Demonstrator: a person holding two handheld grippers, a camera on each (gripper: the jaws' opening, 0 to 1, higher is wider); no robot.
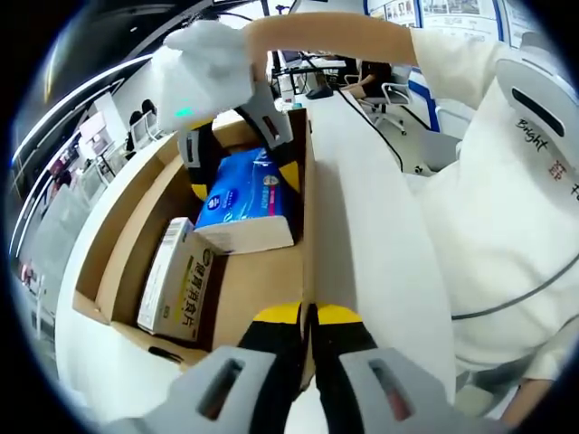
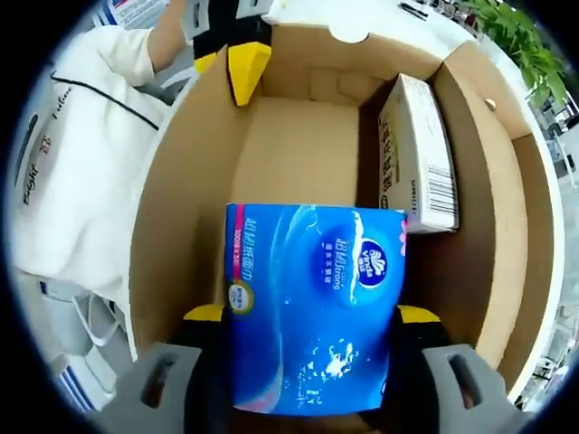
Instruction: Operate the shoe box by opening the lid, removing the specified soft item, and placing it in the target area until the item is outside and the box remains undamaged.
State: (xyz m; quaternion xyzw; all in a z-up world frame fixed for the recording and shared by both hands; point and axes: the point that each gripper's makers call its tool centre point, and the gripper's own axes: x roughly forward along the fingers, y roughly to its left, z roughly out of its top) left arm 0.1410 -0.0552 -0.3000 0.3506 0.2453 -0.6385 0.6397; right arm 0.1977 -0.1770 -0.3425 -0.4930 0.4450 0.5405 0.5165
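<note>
The shoe box stands open, brown inside. A blue soft tissue pack sits in it, and my right gripper reaches down from above, shut on the pack's two sides. In the right gripper view the tissue pack lies between the yellow-tipped fingers of my right gripper. My left gripper is shut on the box's side wall. It also shows as the left gripper pinching the shoe box's rim.
A white printed carton lies in the box beside the pack, also seen as the carton against the far wall. A person's white sleeve and body stand close on one side. Office chairs are behind.
</note>
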